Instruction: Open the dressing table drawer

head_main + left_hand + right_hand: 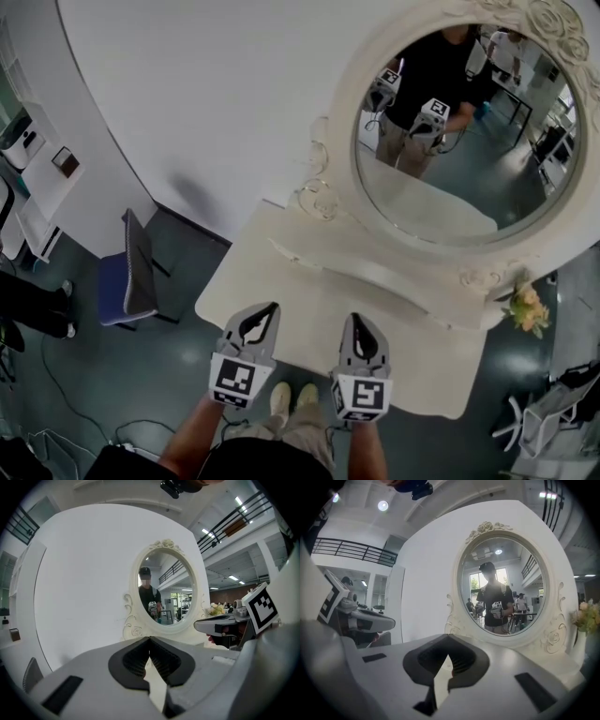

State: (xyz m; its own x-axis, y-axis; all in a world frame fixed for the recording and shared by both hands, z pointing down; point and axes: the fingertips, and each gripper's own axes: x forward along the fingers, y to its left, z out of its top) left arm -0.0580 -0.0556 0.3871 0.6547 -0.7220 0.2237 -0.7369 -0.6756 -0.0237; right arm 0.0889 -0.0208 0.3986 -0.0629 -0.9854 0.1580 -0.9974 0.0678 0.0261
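Dressing table (255, 274) long axis slanting left to lower-right, left gripper (270, 309) and right gripper (357, 321) both closed, empty

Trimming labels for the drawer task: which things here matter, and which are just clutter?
Job: dressing table; left gripper and right gripper, both shut and empty. The drawer itself isn't visible.
Lying about: oval mirror, flowers, blue chair, shelf unit.
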